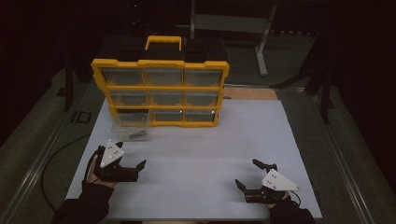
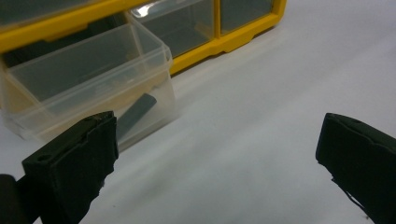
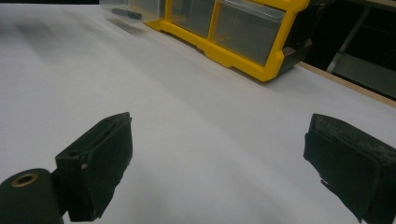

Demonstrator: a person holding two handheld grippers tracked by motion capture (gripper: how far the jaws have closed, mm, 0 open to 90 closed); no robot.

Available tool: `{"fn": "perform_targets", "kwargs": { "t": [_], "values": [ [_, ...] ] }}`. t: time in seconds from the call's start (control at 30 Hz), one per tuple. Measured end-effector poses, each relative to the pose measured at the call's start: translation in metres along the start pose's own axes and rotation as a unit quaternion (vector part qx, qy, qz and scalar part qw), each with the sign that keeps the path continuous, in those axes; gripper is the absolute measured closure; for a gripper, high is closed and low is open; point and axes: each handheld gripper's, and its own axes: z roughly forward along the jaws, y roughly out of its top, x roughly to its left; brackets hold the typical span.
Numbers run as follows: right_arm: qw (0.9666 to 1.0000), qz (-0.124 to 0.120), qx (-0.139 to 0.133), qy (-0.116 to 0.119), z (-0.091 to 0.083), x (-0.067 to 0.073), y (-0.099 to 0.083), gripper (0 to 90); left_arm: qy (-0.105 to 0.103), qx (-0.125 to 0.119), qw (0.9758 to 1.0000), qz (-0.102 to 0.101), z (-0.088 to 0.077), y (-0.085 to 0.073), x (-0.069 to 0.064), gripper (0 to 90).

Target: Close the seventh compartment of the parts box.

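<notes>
A yellow organiser [image 1: 159, 87] with clear drawers stands upright at the back of the white board [image 1: 196, 154]. Its bottom-left drawer [image 1: 131, 125] is pulled out onto the board and holds a small dark piece [image 1: 135, 136]. My left gripper [image 1: 131, 155] rests open on the board just in front of that drawer, with nothing between its jaws. In the left gripper view the drawer [image 2: 88, 79] and the dark piece [image 2: 135, 112] lie just beyond my open left gripper [image 2: 215, 154]. My right gripper [image 1: 246, 172] sits open and empty at the front right. In its own view the open right gripper [image 3: 215, 158] faces the organiser [image 3: 224, 32].
A grey metal stand [image 1: 261, 37] rises behind the organiser. A wooden strip [image 1: 252, 93] shows at the board's back right edge. A cable [image 1: 51, 158] loops off the board's left side. The surroundings are dark.
</notes>
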Motion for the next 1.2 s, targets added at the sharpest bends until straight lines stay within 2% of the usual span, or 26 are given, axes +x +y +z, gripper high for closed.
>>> {"fn": "perform_targets", "kwargs": {
  "t": [0.03,0.1,0.33,0.4,0.63,0.7,0.73,0.87,0.9,1.0,1.2],
  "values": [
    [1.0,0.0,0.0,0.0,0.0,0.0,0.0,7.9,-0.003,-0.001,1.0,-0.007,0.001,-0.001,0.0,0.0],
    [1.0,0.0,0.0,-0.001,0.0,0.0,0.0,7.9,0.01,0.005,0.9999,-0.012,0.004,-0.002,0.0,0.0],
    [1.0,0.001,0.0,-0.001,0.0,0.0,0.0,7.9,0.028,0.02,0.9988,-0.034,0.013,-0.007,0.001,0.0],
    [1.0,0.0,0.001,-0.001,0.0,0.0,0.0,7.9,0.04,0.025,0.9983,-0.035,0.015,-0.008,0.001,0.0],
    [1.0,0.0,0.0,-0.001,0.0,0.0,0.0,7.9,0.046,0.041,0.9971,-0.045,0.022,-0.012,0.001,0.0],
    [1.0,0.0,0.0,-0.001,0.0,0.0,0.0,7.9,0.055,0.045,0.9963,-0.048,0.024,-0.013,0.001,0.0],
    [1.0,0.0,0.0,-0.001,0.0,0.0,0.0,7.9,0.052,0.047,0.9964,-0.048,0.025,-0.013,0.002,0.0],
    [1.0,0.003,0.001,-0.001,0.0,0.0,-0.001,7.9,0.076,0.046,0.9948,-0.049,0.026,-0.013,0.004,3.2],
    [1.0,0.001,0.002,0.0,0.001,0.0,-0.001,7.9,0.078,0.047,0.9945,-0.052,0.027,-0.013,0.005,8.0],
    [1.0,0.003,0.001,-0.001,0.001,0.0,-0.001,7.9,0.08,0.055,0.9938,-0.055,0.03,-0.014,0.008,10.2],
    [1.0,0.001,0.002,-0.001,0.0,0.0,-0.001,7.9,0.103,0.072,0.9903,-0.061,0.036,-0.017,0.011,14.9]
  ]
}}
